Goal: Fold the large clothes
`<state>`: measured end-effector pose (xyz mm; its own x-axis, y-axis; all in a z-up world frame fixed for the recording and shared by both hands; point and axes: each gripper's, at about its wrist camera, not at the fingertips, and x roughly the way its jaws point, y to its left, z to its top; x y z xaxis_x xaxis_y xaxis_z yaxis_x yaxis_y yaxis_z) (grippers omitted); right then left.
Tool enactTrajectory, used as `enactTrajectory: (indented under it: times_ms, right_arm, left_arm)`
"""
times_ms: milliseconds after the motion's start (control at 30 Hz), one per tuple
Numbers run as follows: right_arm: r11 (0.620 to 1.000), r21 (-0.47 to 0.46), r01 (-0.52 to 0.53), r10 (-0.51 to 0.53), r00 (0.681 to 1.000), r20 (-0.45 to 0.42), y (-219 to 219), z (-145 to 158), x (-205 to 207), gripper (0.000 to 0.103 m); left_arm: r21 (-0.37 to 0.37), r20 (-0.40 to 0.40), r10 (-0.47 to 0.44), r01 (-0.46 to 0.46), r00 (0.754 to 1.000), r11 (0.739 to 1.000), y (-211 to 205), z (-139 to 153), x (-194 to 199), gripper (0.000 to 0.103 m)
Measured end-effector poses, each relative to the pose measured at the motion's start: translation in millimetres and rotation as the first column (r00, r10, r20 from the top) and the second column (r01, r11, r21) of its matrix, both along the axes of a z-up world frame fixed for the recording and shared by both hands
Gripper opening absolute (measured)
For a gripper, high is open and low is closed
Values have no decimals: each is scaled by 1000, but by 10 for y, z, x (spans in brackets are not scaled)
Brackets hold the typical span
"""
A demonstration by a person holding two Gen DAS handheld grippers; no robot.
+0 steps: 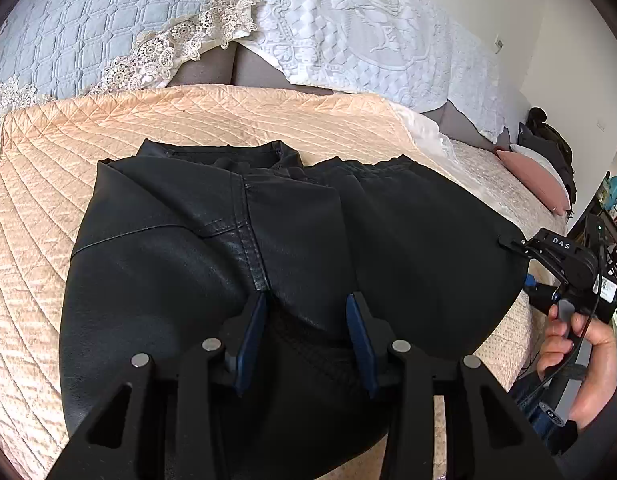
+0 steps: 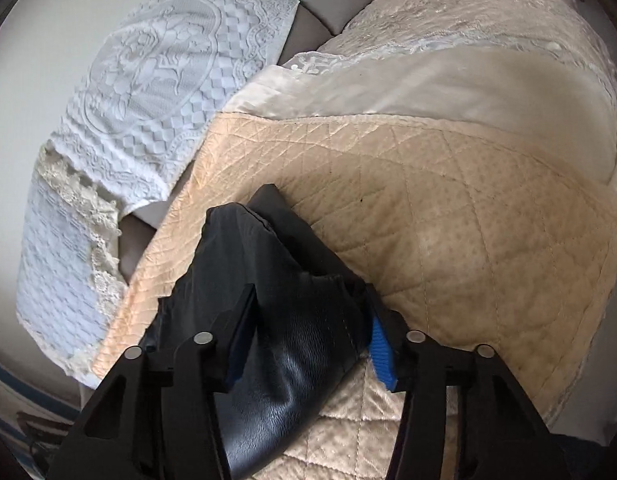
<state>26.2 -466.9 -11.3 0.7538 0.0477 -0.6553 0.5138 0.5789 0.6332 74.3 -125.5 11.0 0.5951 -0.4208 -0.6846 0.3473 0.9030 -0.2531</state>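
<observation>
A black leather jacket (image 1: 236, 240) lies spread on a peach quilted cover (image 1: 48, 184) over a sofa. My left gripper (image 1: 306, 304) hovers over the jacket's near hem, jaws apart, nothing pinched between the blue pads. My right gripper (image 1: 508, 242) shows at the jacket's right edge, held by a hand (image 1: 580, 356). In the right wrist view the right gripper (image 2: 308, 292) stands with its jaws wide apart around a bunched fold of the jacket (image 2: 284, 344), with blue pads on either side of it.
White lace throws (image 1: 368, 28) and a pale blue quilted throw (image 1: 88, 20) hang over the grey sofa back. A pink cushion (image 1: 536, 180) lies at the far right. A cream satin layer (image 2: 428, 88) lies beyond the peach cover.
</observation>
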Motion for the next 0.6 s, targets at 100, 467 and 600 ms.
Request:
enactTrajectory:
  times_ms: [100, 467, 600]
  right_arm:
    - [999, 35, -36, 35, 999, 19, -20, 69, 69, 23]
    - [895, -178, -409, 444, 856, 265, 1150, 1442, 304, 19]
    - [780, -259, -569, 623, 742, 248, 1999, 1604, 426, 19]
  left_arm:
    - [-8, -9, 4, -4, 1000, 1000, 12, 6, 11, 43]
    - [-75, 43, 124, -121, 991, 990, 666, 426, -94, 43]
    - [-80, 50, 224, -220, 973, 972, 1128, 432, -164, 43]
